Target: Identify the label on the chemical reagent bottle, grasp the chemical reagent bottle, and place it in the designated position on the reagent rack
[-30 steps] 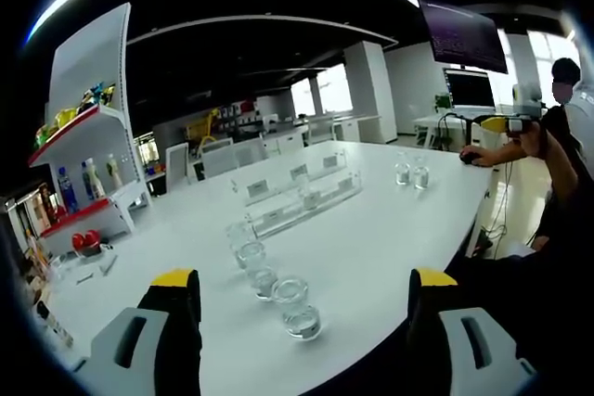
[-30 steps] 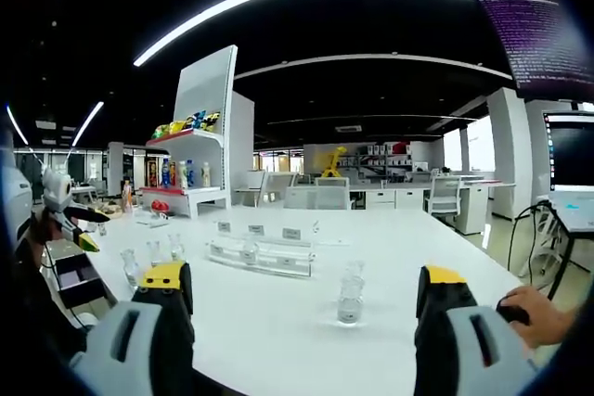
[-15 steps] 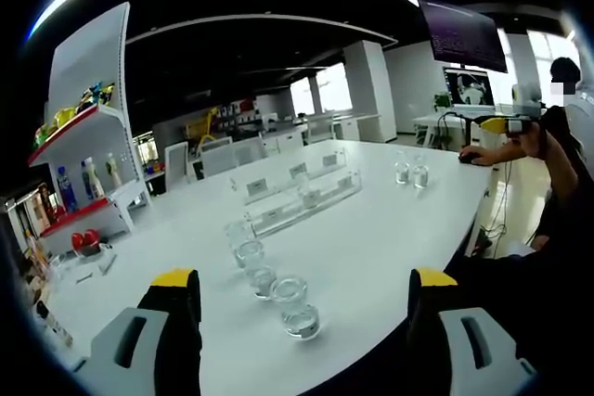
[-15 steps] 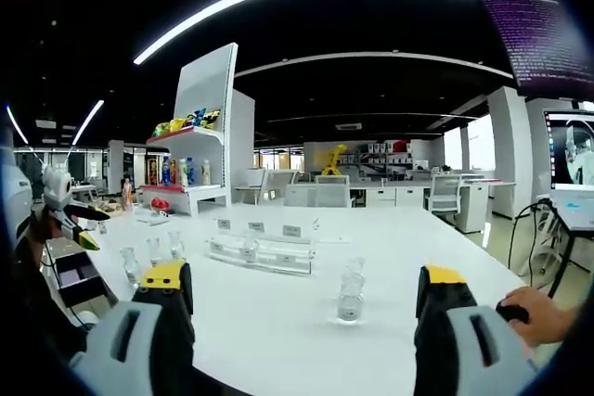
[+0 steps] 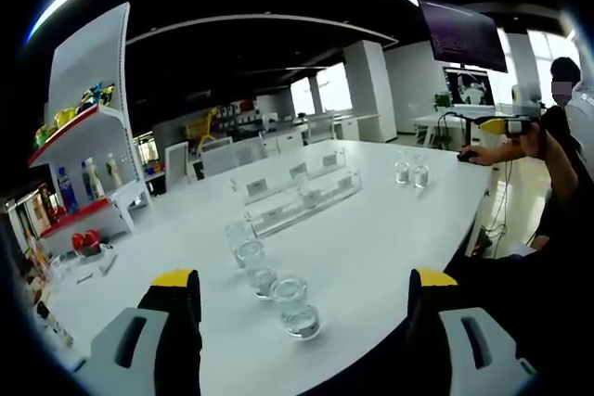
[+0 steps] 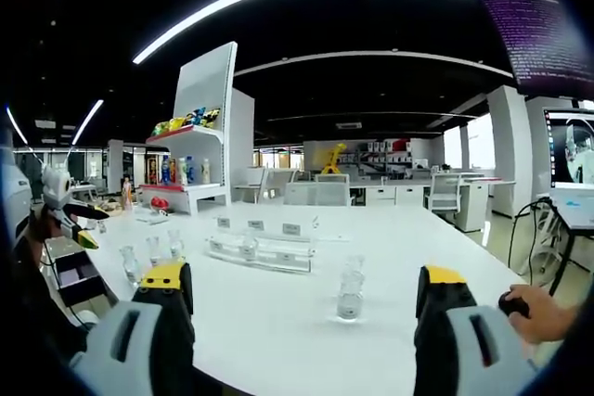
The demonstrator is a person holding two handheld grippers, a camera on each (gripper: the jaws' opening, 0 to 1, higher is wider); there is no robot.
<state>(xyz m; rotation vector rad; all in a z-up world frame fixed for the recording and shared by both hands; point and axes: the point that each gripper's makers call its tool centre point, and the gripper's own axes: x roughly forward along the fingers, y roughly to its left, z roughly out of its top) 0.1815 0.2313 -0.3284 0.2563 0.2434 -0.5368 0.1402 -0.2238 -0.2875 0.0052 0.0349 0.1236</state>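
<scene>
While both of your hands hover short of the white worktop (image 5: 371, 248), almost nothing has changed over the last second: both views sit framed as they were, and the bottles and rack have not moved. The one small difference is off to your right, where a hand (image 6: 536, 314) on a dark mouse has shifted slightly.

Your left gripper (image 5: 306, 308) is spread wide with nothing between its yellow-tipped jaws. Your right gripper (image 6: 304, 301) is equally open and empty. So the grasp has not begun.

In the left gripper view, a row of clear reagent bottles (image 5: 295, 306) runs away from you, the nearest standing between the jaws but beyond their tips. Farther along the worktop lies the clear reagent rack (image 5: 299, 194), with small label cards on its tiers and what looks like one bottle already in it. A pair of bottles (image 5: 411, 172) stands well apart at the far end.

In the right gripper view, that pair of bottles (image 6: 350, 292) is the nearest thing ahead of the jaws, with the reagent rack (image 6: 262, 249) beyond and to the left.

No bottle label is legible from this distance, so you are, by my reading, at the identifying step. You would need to bring one gripper closer to read a label before closing on anything.
</scene>
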